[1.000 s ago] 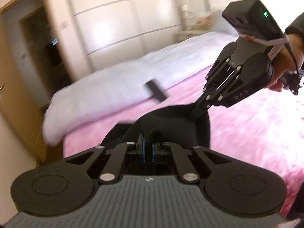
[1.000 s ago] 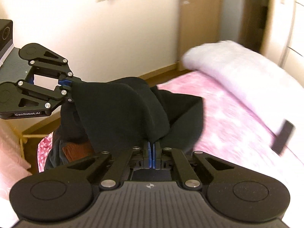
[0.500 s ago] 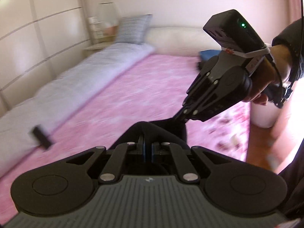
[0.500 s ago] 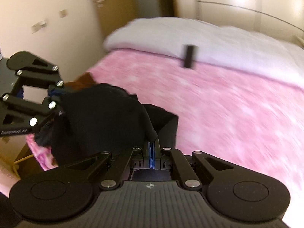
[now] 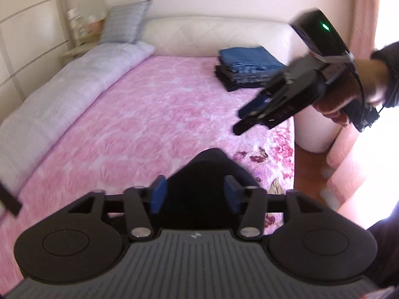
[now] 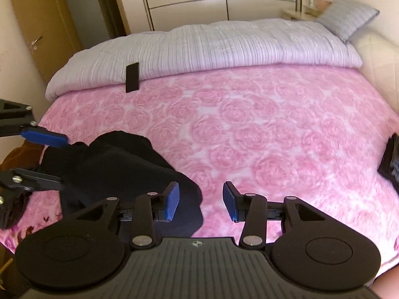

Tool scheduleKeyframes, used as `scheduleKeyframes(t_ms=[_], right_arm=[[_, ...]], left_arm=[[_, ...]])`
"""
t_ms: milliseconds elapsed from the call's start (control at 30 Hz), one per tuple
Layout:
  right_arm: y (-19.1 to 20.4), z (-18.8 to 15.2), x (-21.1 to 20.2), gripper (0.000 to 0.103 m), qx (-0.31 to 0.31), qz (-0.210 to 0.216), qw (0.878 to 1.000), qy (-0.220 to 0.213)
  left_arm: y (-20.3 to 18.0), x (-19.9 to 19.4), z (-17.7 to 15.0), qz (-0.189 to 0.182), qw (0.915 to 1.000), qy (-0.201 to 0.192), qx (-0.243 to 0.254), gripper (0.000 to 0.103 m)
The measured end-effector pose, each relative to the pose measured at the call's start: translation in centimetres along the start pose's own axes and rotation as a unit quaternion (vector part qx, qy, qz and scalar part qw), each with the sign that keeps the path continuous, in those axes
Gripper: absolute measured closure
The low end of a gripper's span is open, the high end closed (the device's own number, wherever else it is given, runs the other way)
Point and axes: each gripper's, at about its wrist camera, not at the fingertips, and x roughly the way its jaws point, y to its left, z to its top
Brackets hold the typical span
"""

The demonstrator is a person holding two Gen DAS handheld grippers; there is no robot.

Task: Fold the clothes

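Note:
A black garment (image 6: 119, 164) lies crumpled on the pink rose-patterned bed cover (image 6: 249, 129) near the bed's front corner. My left gripper (image 5: 194, 194) hovers over it with jaws opening; the black garment (image 5: 207, 172) shows between its blue pads, which do not press on it. My right gripper (image 6: 200, 200) is also opening, the cloth's edge lying under its left pad and pink cover filling the gap. In the left wrist view the right gripper (image 5: 249, 122) hangs above the bed in a person's hand. From the right wrist, the left gripper (image 6: 49, 159) stands spread at the garment's left side.
A stack of folded blue and dark clothes (image 5: 247, 67) sits near the white headboard (image 5: 212, 35). A rolled white duvet (image 6: 204, 47) lines the bed's far side, a small black device (image 6: 132, 77) lying on it. A grey pillow (image 5: 124, 25) leans at the head.
Both grippers, earlier shut on the black garment and carrying it, swung round over the bed. Their jaws have come apart and the garment now rests on the pink cover.

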Motion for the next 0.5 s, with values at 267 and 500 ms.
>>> scheduleKeyframes(t_ms=[267,500], right_arm=[[9.0,3.0,4.2,0.024,-0.056,0.058,0.997,0.008],[19.9,2.6,13.2,0.017,-0.180,0.115,0.970,0.114]], left_arm=[[6.8,-7.5,-9.3,0.116,0.9868,0.052,-0.100,0.040],[9.1,-8.2,-16.9,0.182,0.9623,0.104,-0.174,0.038]])
